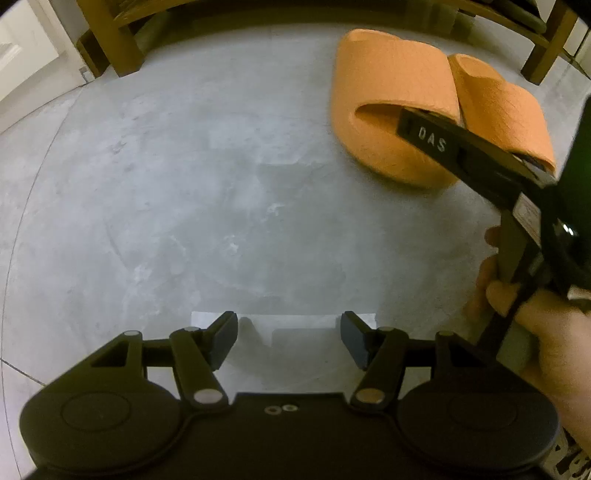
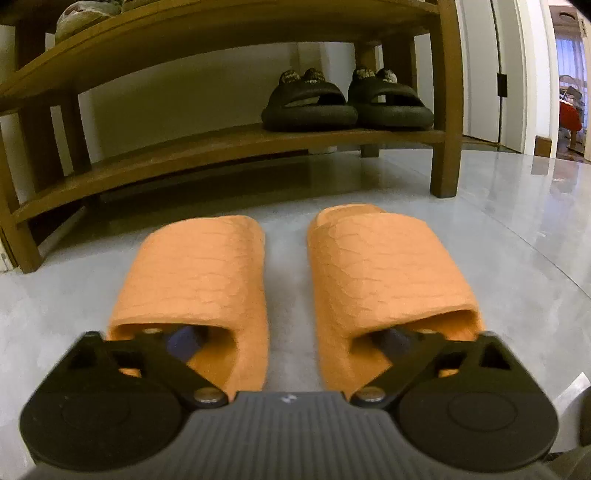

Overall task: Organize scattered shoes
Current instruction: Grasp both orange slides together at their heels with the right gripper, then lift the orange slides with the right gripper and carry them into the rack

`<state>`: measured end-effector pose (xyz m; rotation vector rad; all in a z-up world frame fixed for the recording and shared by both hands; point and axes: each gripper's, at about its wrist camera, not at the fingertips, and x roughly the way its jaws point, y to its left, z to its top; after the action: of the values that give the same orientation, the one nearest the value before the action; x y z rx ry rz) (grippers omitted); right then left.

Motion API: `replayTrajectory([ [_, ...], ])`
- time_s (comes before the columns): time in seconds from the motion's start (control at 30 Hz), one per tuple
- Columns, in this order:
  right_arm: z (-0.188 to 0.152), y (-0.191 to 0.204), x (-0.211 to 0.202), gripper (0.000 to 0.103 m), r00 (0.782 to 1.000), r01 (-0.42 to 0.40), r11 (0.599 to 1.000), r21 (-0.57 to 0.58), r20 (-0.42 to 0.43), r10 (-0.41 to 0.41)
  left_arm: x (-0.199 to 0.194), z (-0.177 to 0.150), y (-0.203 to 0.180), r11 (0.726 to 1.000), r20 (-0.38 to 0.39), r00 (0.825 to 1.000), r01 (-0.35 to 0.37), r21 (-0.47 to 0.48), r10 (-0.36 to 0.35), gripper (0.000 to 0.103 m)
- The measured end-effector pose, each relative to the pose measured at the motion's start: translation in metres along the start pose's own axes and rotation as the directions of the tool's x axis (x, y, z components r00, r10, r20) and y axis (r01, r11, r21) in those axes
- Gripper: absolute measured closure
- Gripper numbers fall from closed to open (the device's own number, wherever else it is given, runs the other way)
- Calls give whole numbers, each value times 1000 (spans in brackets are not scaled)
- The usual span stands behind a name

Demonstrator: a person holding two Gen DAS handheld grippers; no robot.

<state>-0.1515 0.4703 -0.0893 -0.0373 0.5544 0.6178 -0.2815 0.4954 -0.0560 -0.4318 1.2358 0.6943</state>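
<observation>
While you hold both tools low over the floor, the scene reads like this:

Orange slides: two orange slip-on sandals, the left slide [image 2: 192,291] and the right slide [image 2: 384,284], lie side by side on the grey floor [image 2: 498,229], toes toward the wooden shoe rack [image 2: 229,144]. In your right wrist view a narrow strip of floor shows between them; in your left wrist view they appear to touch (the angle may account for that).

Right gripper: your right gripper [image 2: 291,341] has its jaws spread wide, one finger reaching into the foot opening of each slide. The pads are mostly hidden under the straps, so you cannot tell from these views whether they press on the material.

Left gripper: your left gripper [image 1: 288,339] hovers over bare floor, well apart from the slides, jaws spread and nothing between them.

Right hand: your right hand [image 1: 535,325] shows at the right edge of the left wrist view, wrapped around the handle of the other tool.

Shoe rack: its lower shelf holds a pair of dark slides [image 2: 347,99] at the right end. An upper shelf carries another shoe [image 2: 88,14], only partly in view.
</observation>
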Motion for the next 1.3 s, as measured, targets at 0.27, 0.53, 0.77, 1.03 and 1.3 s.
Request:
replayTrajectory([
  [0.27, 0, -7, -4, 62, 999, -35, 999, -26, 21, 35, 1, 1, 2, 1000, 1, 1000, 11, 6, -11, 42],
  [0.53, 0, -10, -15, 73, 997, -70, 995, -66, 37, 72, -4, 4, -5, 1000, 19, 1000, 23, 13, -23, 42],
  [0.77, -2, -11, -5, 25, 999, -49, 999, 21, 19, 49, -3, 1, -7, 999, 12, 999, 29, 28, -29, 42],
  [1.03, 6, 7, 17, 47, 999, -36, 997, 66, 23, 35, 9, 4, 2, 1000, -24, 999, 22, 10, -22, 42],
  [1.3, 7, 13, 7, 78, 993, -86, 993, -79, 76, 92, 11, 3, 7, 1000, -30, 999, 25, 0, -25, 42],
])
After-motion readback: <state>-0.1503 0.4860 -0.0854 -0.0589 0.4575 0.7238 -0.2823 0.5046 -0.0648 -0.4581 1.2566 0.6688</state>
